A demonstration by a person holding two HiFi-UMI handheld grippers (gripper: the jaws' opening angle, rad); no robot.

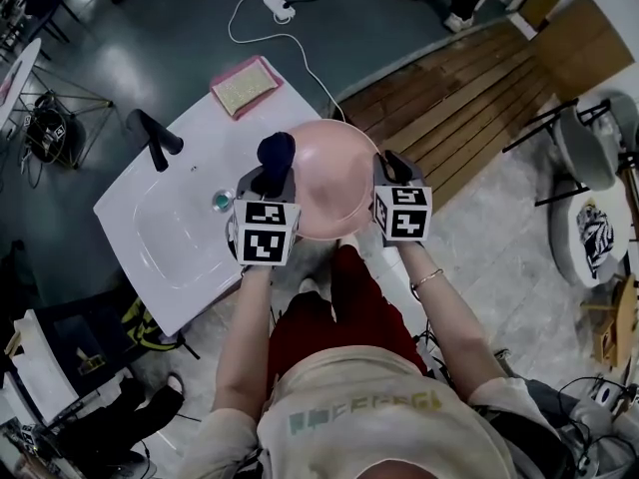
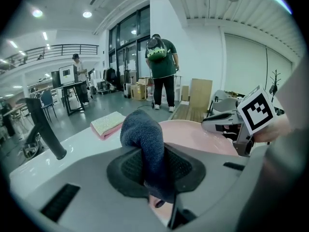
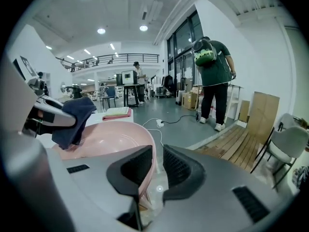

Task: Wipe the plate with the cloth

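I hold the pink plate [image 3: 108,138] up in the air, over the edge of the white sink counter [image 1: 170,233]. My right gripper [image 3: 155,170] has its jaws pinched tight on the plate's rim, on the right side. My left gripper [image 2: 155,175] has its jaws squeezed shut on the dark blue cloth [image 2: 144,138]. The cloth sticks up out of the jaws in a soft lump and hangs down by the left side of the plate. It looks like it touches the inside of the plate there, but I can't tell for sure.

I think the getting-ready part is done: the cloth is in one gripper and the plate is in the other, and they are together. The wiping looks like it is only at the start. The cloth sits at one edge, and the big middle of the plate and the far side are bare. I can't see any dirt or wet marks, so I can't tell how much is clean.
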